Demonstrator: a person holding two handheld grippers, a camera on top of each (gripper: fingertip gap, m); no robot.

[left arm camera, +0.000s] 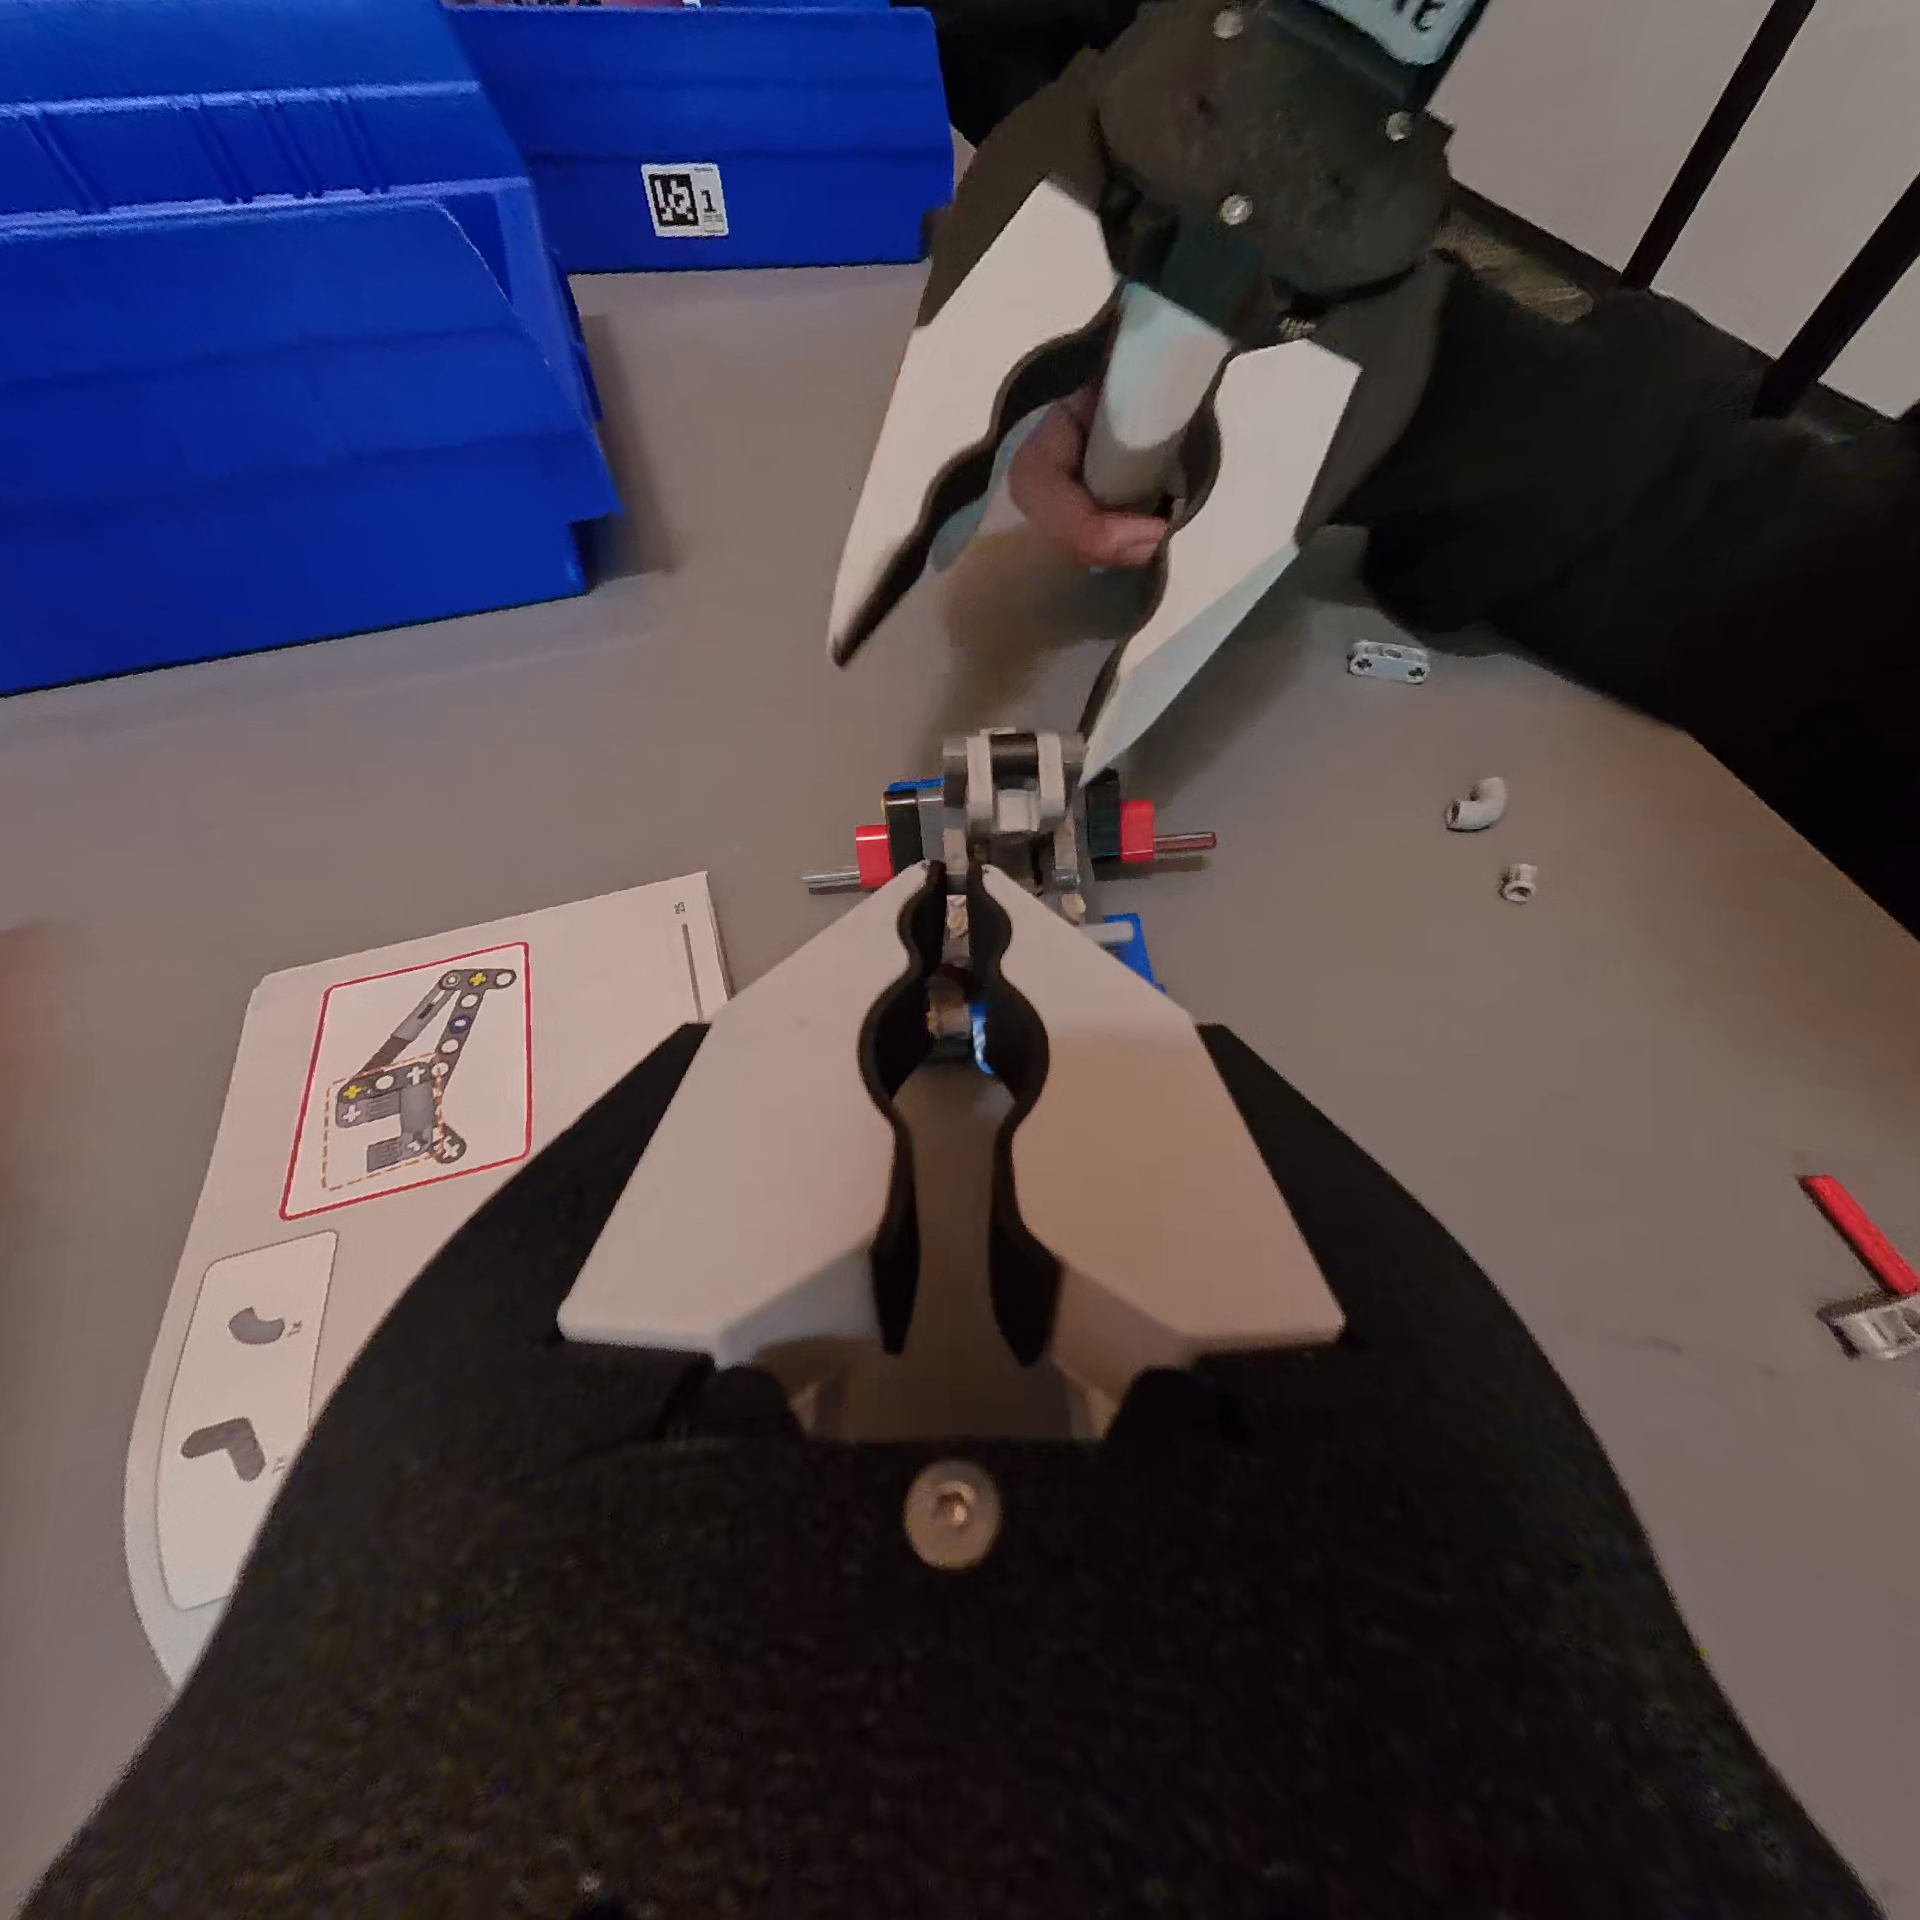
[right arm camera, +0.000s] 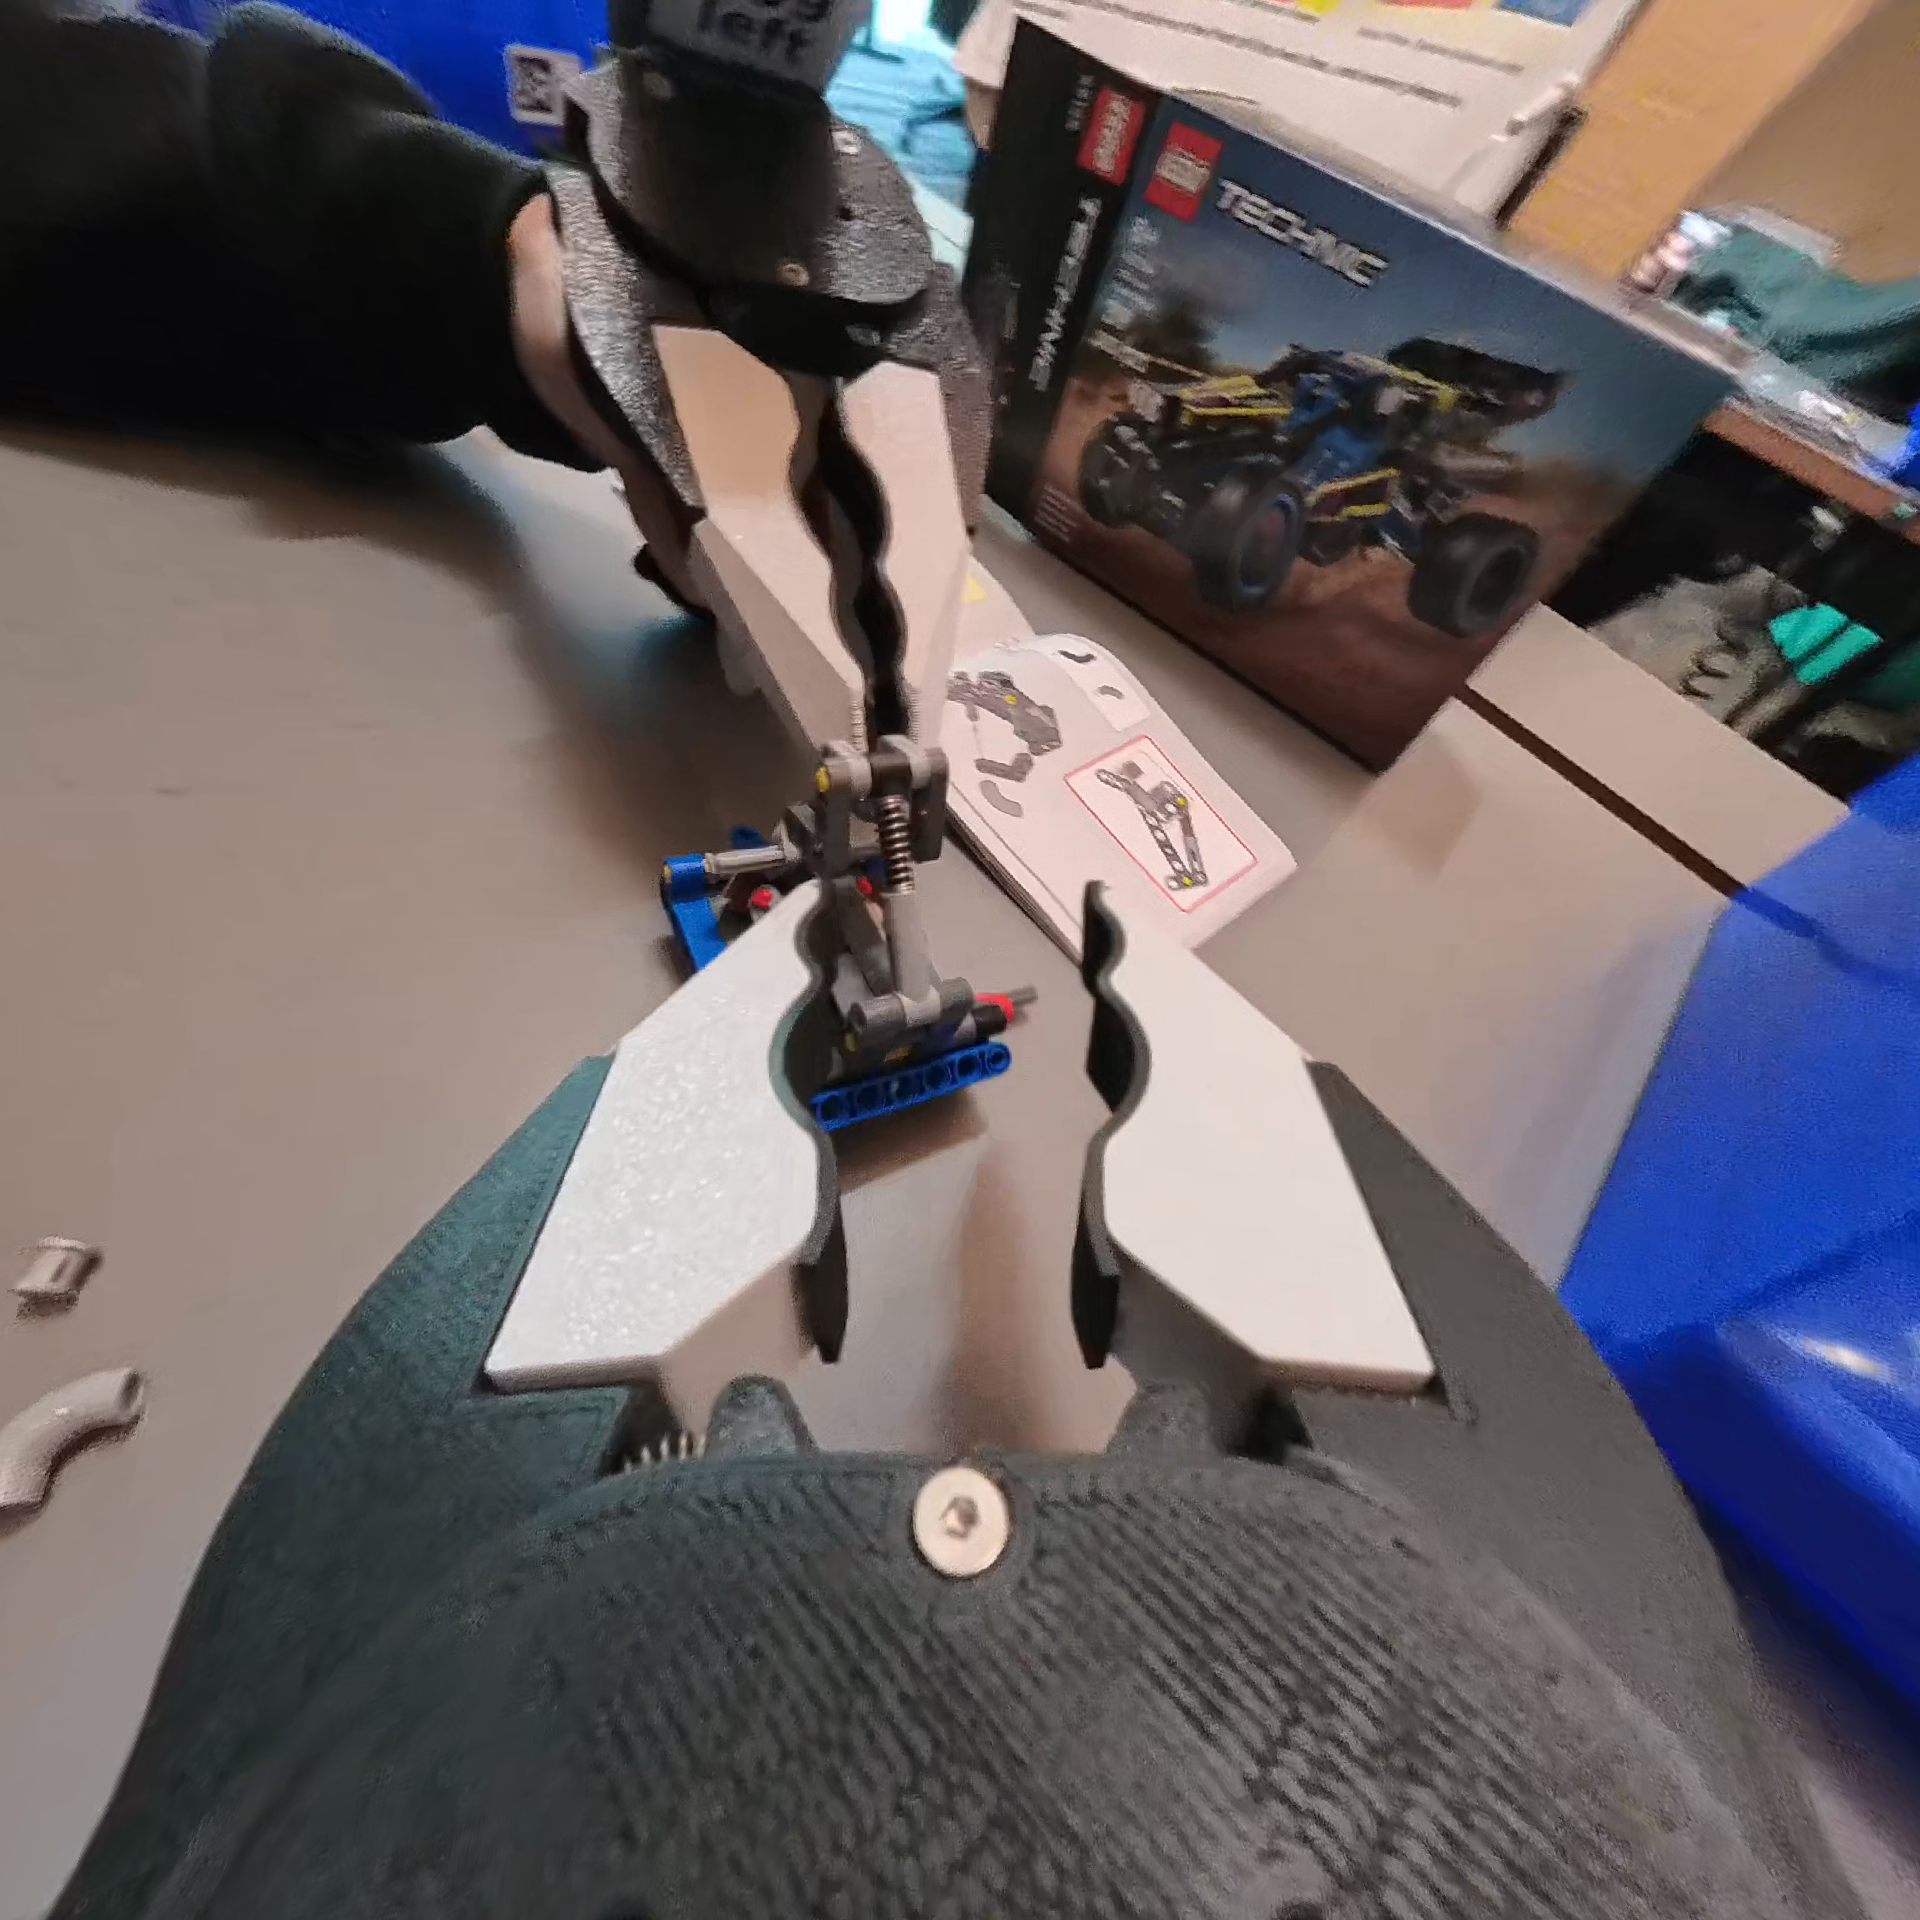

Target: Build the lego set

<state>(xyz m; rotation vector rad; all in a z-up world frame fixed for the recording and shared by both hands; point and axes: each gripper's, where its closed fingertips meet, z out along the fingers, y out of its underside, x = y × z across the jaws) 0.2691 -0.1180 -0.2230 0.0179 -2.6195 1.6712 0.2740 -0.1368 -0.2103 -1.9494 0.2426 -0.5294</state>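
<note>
A small brick assembly (left arm camera: 1003, 800) of grey beams with a spring, red bushes and a blue base stands on the grey table (left arm camera: 416, 790). My left gripper (left arm camera: 954, 871) is shut, its tips pinching a grey part near the assembly's top. It also shows in the right wrist view (right arm camera: 881, 727), coming down onto the top beam. My right gripper (right arm camera: 945, 899) is open. The assembly (right arm camera: 883, 831) stands between its fingers, close to the left finger (right arm camera: 727, 1018), and neither pad presses on it. In the left wrist view the right gripper (left arm camera: 966, 712) hangs open just behind the assembly.
Blue bins (left arm camera: 260, 364) stand at the left, and one blue bin (right arm camera: 1766, 1143) shows at the right. An open instruction booklet (left arm camera: 416, 1091) lies by the assembly. A printed set box (right arm camera: 1299, 416) stands behind. Loose grey parts (left arm camera: 1475, 805) and a red axle (left arm camera: 1865, 1236) lie on the table. My two grippers' fingertips are within a few centimetres of each other.
</note>
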